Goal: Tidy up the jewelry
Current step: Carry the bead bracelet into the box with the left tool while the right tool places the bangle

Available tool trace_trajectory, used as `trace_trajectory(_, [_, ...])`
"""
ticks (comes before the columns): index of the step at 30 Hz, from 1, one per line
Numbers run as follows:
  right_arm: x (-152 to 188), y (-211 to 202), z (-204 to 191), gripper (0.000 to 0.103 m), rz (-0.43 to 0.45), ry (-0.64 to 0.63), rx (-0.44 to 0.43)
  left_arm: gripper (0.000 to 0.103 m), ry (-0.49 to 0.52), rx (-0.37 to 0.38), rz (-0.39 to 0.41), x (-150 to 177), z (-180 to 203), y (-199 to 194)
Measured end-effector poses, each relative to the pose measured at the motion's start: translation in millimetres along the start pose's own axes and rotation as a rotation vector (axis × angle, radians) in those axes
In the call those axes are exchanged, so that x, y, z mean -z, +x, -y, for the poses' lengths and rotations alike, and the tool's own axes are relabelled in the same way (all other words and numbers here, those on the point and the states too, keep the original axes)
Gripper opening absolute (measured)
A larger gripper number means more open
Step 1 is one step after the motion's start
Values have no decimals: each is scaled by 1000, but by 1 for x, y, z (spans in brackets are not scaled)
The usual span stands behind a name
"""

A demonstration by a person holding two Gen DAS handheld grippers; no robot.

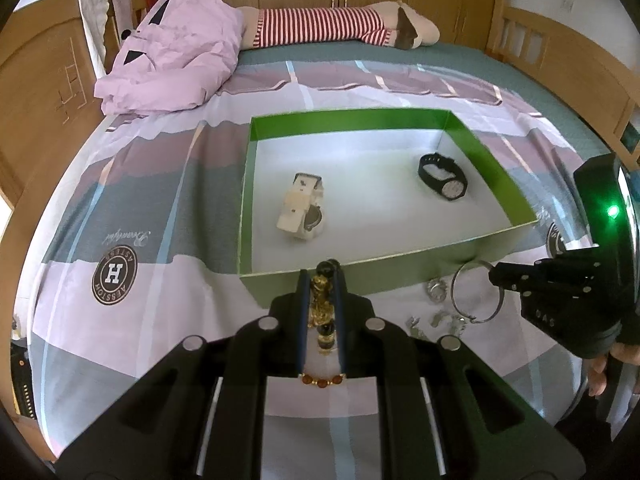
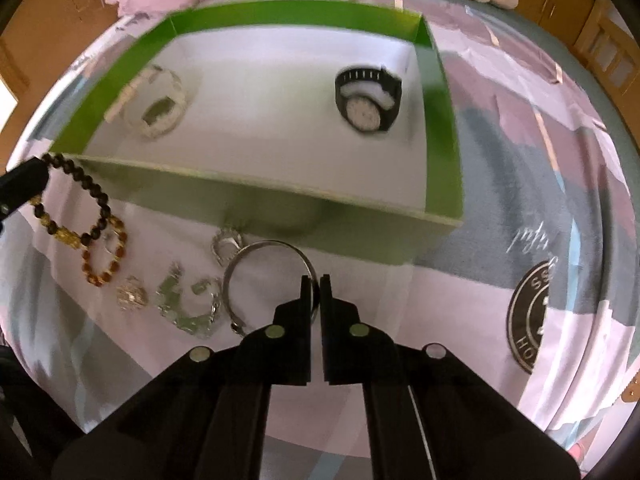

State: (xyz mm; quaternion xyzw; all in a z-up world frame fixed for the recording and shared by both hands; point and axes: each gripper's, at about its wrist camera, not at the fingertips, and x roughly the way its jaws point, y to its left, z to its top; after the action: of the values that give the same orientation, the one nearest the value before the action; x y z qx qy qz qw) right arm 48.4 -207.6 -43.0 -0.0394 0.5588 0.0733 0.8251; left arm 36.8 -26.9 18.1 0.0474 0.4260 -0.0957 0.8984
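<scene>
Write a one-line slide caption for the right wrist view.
Right tool pinches silver bangle before the green box holding two watches; left tool holds a dark beaded bracelet.

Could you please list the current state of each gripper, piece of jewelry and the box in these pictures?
Left gripper: shut on the dark bead bracelet.
Right gripper: shut on the silver bangle.
Green box: open, on the bed.
White watch: in the box.
Black watch: in the box.
Amber bracelet: on the bed.

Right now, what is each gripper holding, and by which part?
Left gripper pinches the dark beaded bracelet by its beads. Right gripper clamps the silver bangle by its rim.
</scene>
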Motion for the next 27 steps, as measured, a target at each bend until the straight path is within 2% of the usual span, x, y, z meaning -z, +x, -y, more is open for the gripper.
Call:
trace_trajectory(2, [-3, -10, 2, 3, 30, 6, -26, 11, -14, 19, 11, -3, -4, -4])
trace_trajectory(7, [-7, -28, 3, 4, 81, 3, -80, 11, -86, 123, 40, -14, -23, -20])
trace_trajectory(12, [-10, -46, -1, 4, 139, -15, -138, 11, -130, 173, 81, -21, -32, -30])
trace_trajectory(15, [-13, -59, -3, 4, 203, -2, -177, 11, -154, 191, 102, -24, -36, -34])
trace_trajectory(18, [-19, -73, 2, 4, 281, 24, -203, 11, -169, 197, 109, -28, -38, -35])
trace_trajectory(21, [-24, -80, 5, 4, 340, 39, -193, 11, -178, 184, 118, -35, -38, -33])
trace_trajectory(27, [-41, -70, 12, 4, 365, 94, -159, 11, -176, 151, 143, -62, -35, -22])
